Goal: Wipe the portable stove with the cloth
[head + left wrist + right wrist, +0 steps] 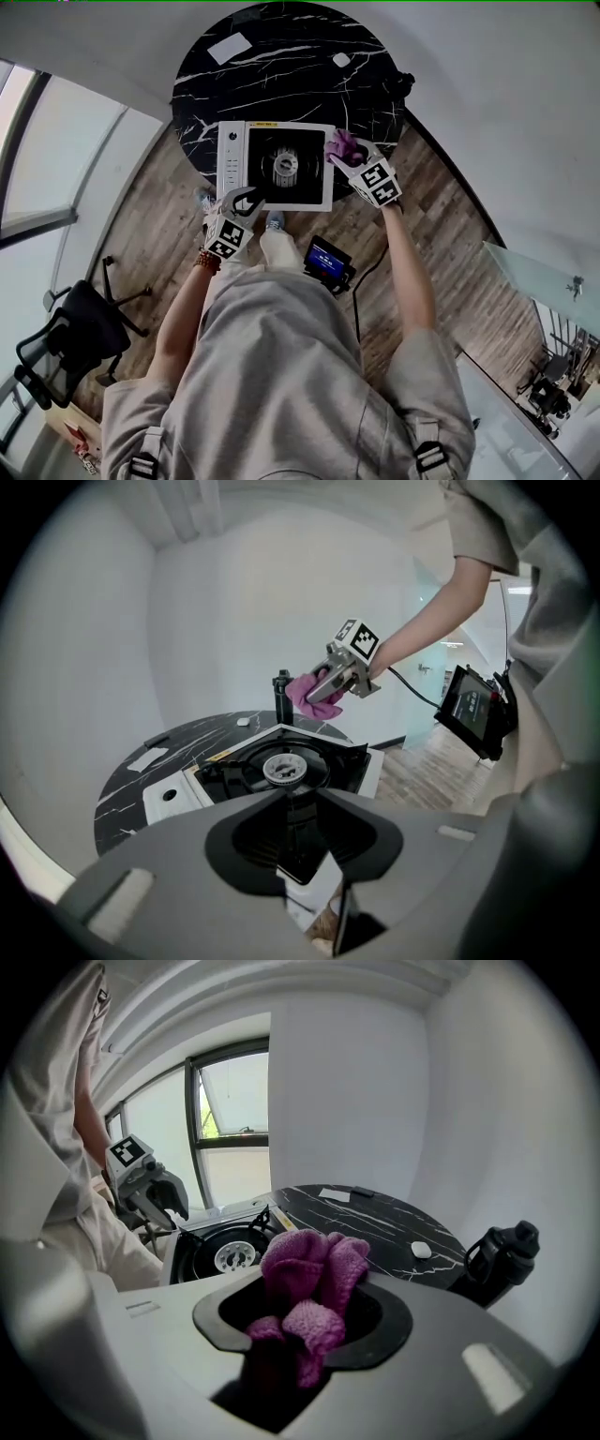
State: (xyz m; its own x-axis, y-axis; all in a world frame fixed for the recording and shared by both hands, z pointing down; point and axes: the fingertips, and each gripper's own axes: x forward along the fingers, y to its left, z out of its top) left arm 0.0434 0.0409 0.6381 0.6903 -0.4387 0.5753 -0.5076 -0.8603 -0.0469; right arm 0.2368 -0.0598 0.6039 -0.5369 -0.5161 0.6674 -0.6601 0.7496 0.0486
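Stove (277, 165) sits at the bench's (281, 56) six o'clock edge, a black bottle (401, 86) at three. Right gripper's (352, 159) fingers clamp the purple cloth (309, 1274) at the stove's two o'clock corner; left gripper's (249, 200) fingers, slightly apart and empty, hover at seven.

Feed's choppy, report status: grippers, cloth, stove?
Right gripper shut on cloth, at right edge of portable stove. Left gripper open, empty, near stove's front edge. Nothing blocking.

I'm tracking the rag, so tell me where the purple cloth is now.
The cloth is bunched in the right gripper, at the right edge of the portable stove in the head view, over the black table.
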